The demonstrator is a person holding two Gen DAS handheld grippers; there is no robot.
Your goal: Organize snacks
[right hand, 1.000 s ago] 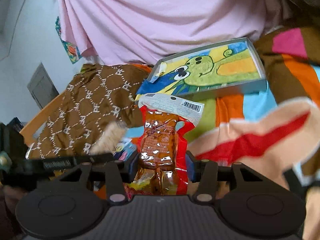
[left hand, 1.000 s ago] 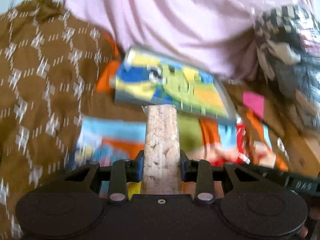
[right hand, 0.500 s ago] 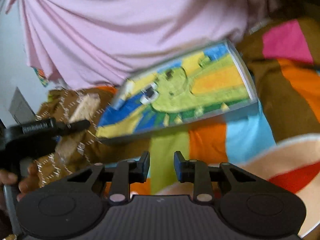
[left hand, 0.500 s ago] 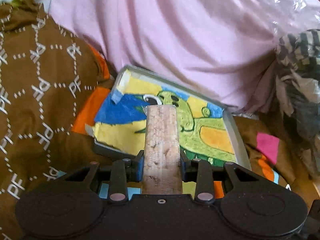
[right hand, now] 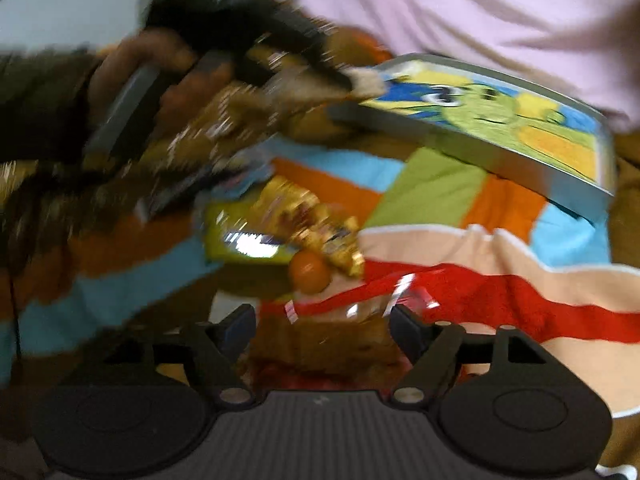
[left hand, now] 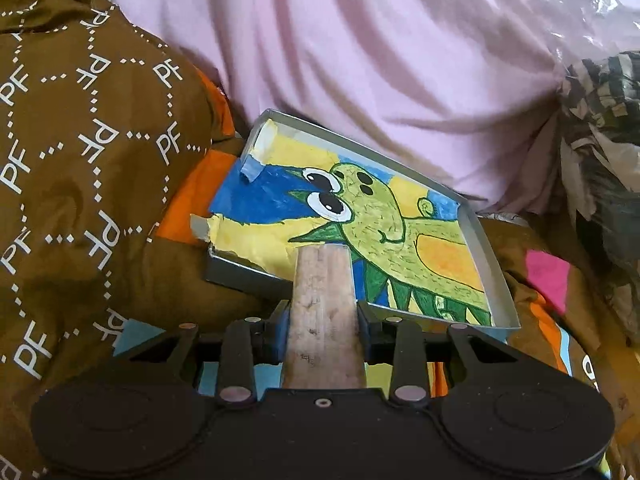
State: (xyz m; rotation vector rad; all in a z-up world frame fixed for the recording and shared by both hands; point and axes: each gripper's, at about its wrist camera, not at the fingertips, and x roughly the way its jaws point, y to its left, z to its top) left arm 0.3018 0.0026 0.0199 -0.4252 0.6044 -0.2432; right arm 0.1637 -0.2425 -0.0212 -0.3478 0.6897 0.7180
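While the left gripper (left hand: 322, 316) is clamped on a long beige crumbly snack bar in a clear wrapper (left hand: 323, 300), the bar is carried lengthwise between the two blue-padded fingers and juts forward past their tips. Its far end is seen over the near edge of a shallow grey metal tray lined with a crayon drawing of a green dinosaur (left hand: 486, 248), which lies tilted on a multicoloured striped blanket (left hand: 188, 192). A brown cloth printed with white "PF" letters (left hand: 80, 152) is bunched just to the left of the tray, and a pale pink draped fabric (left hand: 380, 48) rises behind it.

In the right wrist view, which is blurred, the right gripper (right hand: 322, 326) is shown with its jaws standing wide apart; they have just been opening. A red and brown snack packet in shiny film (right hand: 340, 336) lies on the blanket between and below the fingertips, and no pad is seen pressing on it. Just beyond it, a small orange ball-shaped sweet (right hand: 309, 271) and a heap of gold-wrapped sweets (right hand: 320, 228) are lying on the blanket, well short of the tray. At the upper left of that view, a hand (right hand: 160, 76) is seen around the other tool's handle.
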